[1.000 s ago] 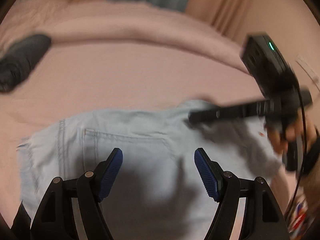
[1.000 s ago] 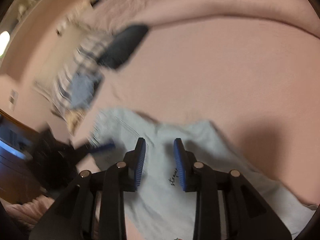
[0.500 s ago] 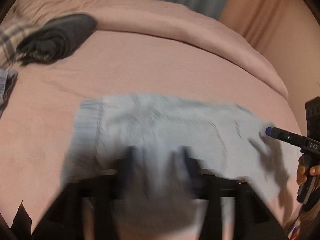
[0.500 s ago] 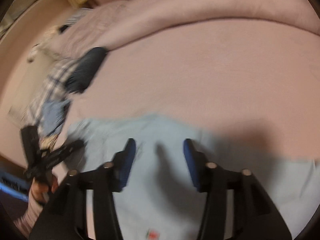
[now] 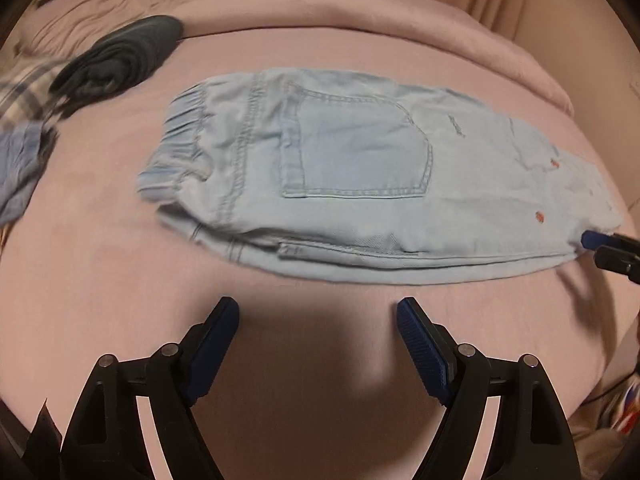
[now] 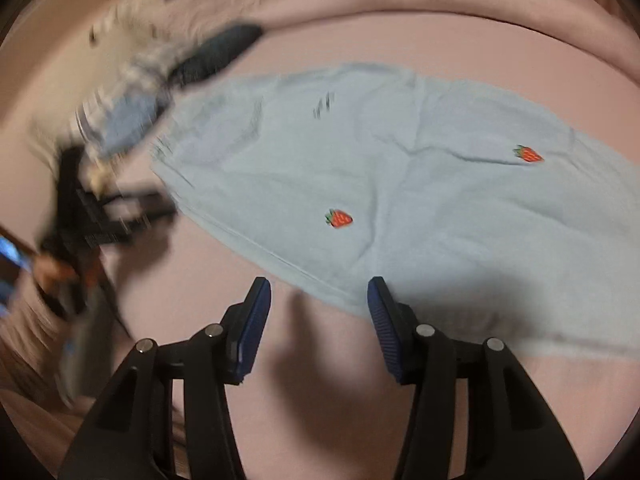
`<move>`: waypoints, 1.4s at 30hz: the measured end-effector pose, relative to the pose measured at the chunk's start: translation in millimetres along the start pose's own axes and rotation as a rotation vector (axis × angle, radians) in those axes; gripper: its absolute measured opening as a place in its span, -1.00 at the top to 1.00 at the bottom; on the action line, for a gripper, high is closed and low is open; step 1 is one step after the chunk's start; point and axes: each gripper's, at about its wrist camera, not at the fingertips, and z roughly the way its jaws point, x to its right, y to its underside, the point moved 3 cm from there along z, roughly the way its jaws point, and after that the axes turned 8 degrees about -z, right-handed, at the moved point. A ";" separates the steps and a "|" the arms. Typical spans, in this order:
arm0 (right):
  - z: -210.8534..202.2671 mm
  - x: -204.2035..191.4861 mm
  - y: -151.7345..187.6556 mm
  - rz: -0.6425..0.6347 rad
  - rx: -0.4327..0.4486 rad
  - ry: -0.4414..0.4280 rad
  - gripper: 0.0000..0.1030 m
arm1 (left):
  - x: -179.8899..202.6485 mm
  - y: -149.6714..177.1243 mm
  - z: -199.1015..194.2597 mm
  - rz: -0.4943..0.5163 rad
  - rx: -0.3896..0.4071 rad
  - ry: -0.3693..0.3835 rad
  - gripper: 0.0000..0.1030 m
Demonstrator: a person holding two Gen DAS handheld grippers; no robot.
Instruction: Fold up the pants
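Observation:
Light blue denim pants (image 5: 360, 172) lie flat on the pink bed, folded lengthwise, waistband to the left, back pocket up. In the right wrist view the pants (image 6: 400, 184) show small strawberry patches. My left gripper (image 5: 318, 312) is open and empty, just short of the pants' near edge. My right gripper (image 6: 319, 292) is open and empty, its right fingertip at the near edge of the cloth. The right gripper's tips (image 5: 600, 242) show in the left wrist view at the pants' right end. The left gripper (image 6: 120, 216) shows blurred at the left of the right wrist view.
A rolled dark garment (image 5: 120, 56) lies at the far left of the pink bed (image 5: 120, 260). Plaid and blue clothes (image 5: 20, 152) lie piled at the left edge. A folded pink duvet (image 5: 360, 20) runs along the far side. Curtains hang behind.
Both grippers have let go of the pants and drawn back toward the near edge. The pants now lie flat, folded lengthwise. The right gripper has opened wider.

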 end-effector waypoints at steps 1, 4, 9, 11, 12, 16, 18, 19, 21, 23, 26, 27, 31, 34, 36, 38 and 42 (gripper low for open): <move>-5.6 -2.9 -0.5 0.006 0.045 -0.018 0.00 | 3.9 3.6 -6.6 -0.017 0.013 0.018 -0.59; 3.5 -22.0 -3.7 -0.090 0.058 0.033 0.01 | 16.7 3.7 -21.3 -0.061 0.059 0.108 -0.59; 35.7 -50.5 -15.5 -0.220 0.061 0.056 0.06 | 37.2 -18.4 -20.4 -0.080 0.105 0.194 -0.59; 40.9 -52.1 -17.4 -0.233 0.070 0.053 0.25 | 45.9 -28.5 -9.4 -0.099 0.094 0.235 -0.59; 53.3 -52.3 -21.4 -0.223 0.045 0.050 0.40 | 47.6 -31.2 5.5 -0.123 0.036 0.231 -0.59; 66.7 -37.8 -13.3 -0.094 -0.063 -0.054 0.39 | 65.3 -20.3 18.6 -0.055 -0.018 0.140 -0.59; 57.2 -28.5 -4.8 -0.018 -0.069 -0.110 0.42 | 73.2 -11.1 16.5 0.001 -0.040 0.139 -0.59; 47.6 -21.9 1.3 0.007 -0.049 -0.113 0.41 | 74.7 -7.3 15.8 0.013 -0.049 0.141 -0.59; 22.4 -5.6 14.2 0.055 0.017 -0.079 0.33 | 76.2 -1.0 13.9 0.018 -0.062 0.145 -0.59; -0.6 15.8 26.5 0.139 0.085 -0.048 0.20 | 77.7 1.1 9.4 -0.002 -0.055 0.162 -0.59; -51.7 61.9 54.8 0.337 0.233 0.020 -0.03 | 84.6 -7.8 0.8 -0.077 -0.039 0.243 -0.59; -67.1 76.7 64.3 0.405 0.285 0.051 -0.07 | 90.2 -12.0 -0.6 -0.099 -0.037 0.276 -0.59; -113.4 125.7 108.4 0.660 0.465 0.190 -0.14 | 130.3 -31.1 -1.9 -0.111 -0.015 0.352 -0.60; -127.0 146.8 131.0 0.776 0.531 0.197 -0.14 | 162.9 -35.0 -1.5 -0.063 -0.033 0.385 -0.60; -136.4 154.8 141.4 0.813 0.571 0.216 -0.18 | 185.0 -33.3 0.2 -0.019 -0.051 0.398 -0.60; -144.5 162.6 148.8 0.843 0.596 0.232 -0.19 | 198.8 -31.6 2.6 0.014 -0.063 0.395 -0.60; -161.0 181.5 165.2 0.908 0.635 0.268 -0.20 | 224.9 -29.6 14.1 0.064 -0.102 0.372 -0.60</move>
